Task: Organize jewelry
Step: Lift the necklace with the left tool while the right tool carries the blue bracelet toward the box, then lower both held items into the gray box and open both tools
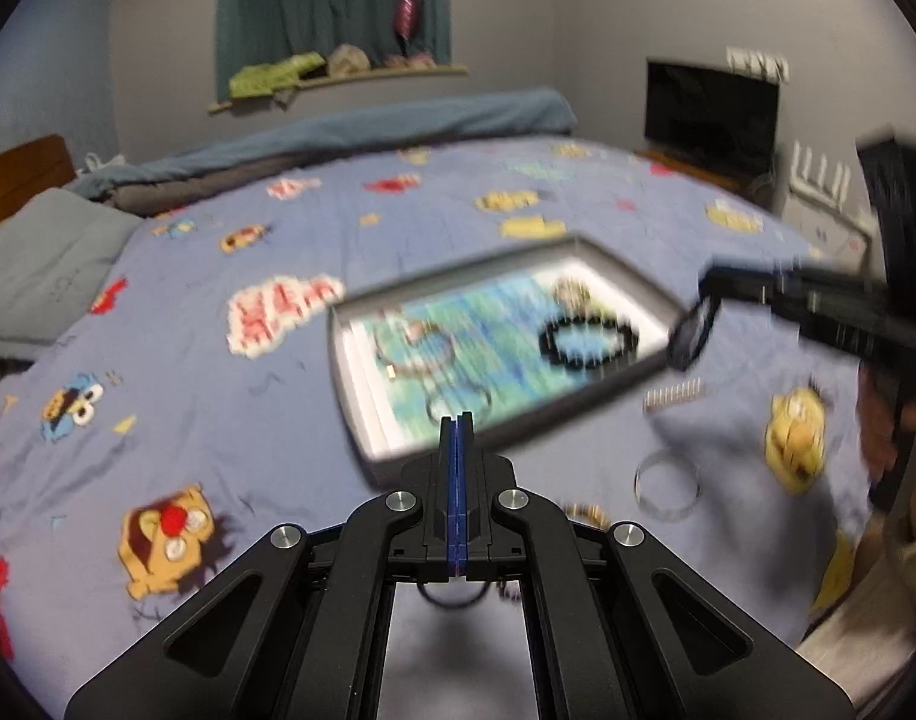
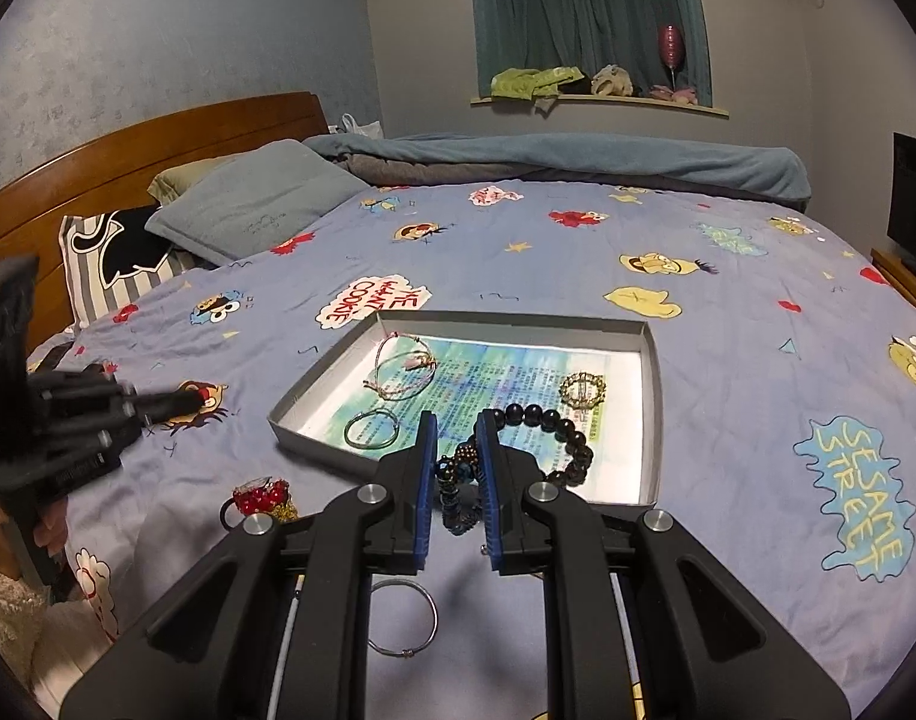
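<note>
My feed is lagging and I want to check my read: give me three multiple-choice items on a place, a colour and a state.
1. Where is the silver ring?
A on the bedsheet, outside the tray
B inside the tray
C on the pillow
2. What colour is the big bead bracelet in the tray?
A red
B white
C black
3. How are the left tongs?
A wide open
B shut
C gripping the tray

Answers: A, it lies on the sheet nearer than the tray; C, its beads are black; B, the blue pads meet with no gap.
</note>
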`<state>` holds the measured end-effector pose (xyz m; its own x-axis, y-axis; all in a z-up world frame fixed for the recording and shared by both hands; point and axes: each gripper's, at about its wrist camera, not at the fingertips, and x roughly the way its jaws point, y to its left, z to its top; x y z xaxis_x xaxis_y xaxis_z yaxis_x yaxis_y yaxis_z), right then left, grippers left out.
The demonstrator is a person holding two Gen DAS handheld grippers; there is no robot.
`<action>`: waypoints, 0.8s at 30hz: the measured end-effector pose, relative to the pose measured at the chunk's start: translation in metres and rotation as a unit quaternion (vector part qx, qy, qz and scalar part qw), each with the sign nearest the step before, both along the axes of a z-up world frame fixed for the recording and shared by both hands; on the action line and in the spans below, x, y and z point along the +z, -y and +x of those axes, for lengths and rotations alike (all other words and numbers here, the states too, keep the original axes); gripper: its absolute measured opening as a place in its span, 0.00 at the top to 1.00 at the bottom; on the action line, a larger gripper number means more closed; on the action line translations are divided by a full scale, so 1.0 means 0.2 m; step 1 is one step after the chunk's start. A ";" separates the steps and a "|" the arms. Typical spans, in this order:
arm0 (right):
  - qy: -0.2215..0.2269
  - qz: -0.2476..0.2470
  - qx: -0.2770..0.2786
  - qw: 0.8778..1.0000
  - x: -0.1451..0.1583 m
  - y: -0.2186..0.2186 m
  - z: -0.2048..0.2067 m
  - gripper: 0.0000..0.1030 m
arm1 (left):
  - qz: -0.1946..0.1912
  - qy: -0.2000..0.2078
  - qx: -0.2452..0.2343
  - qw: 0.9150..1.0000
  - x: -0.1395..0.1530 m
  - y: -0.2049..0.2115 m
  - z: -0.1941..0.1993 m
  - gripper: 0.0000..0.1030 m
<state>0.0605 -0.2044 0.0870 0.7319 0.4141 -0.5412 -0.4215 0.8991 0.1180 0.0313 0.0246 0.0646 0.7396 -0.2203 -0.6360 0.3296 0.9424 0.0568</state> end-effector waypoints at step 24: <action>-0.022 0.006 -0.001 1.000 -0.08 0.01 0.02 0.87 | 0.043 -0.085 0.009 0.995 -0.31 -0.04 0.10 0.91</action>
<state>0.0641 -0.2065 0.0711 0.7084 0.4189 -0.5681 -0.4140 0.8985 0.1463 0.0511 0.0336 0.0018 0.6236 -0.1461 -0.7680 0.3236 0.9425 0.0834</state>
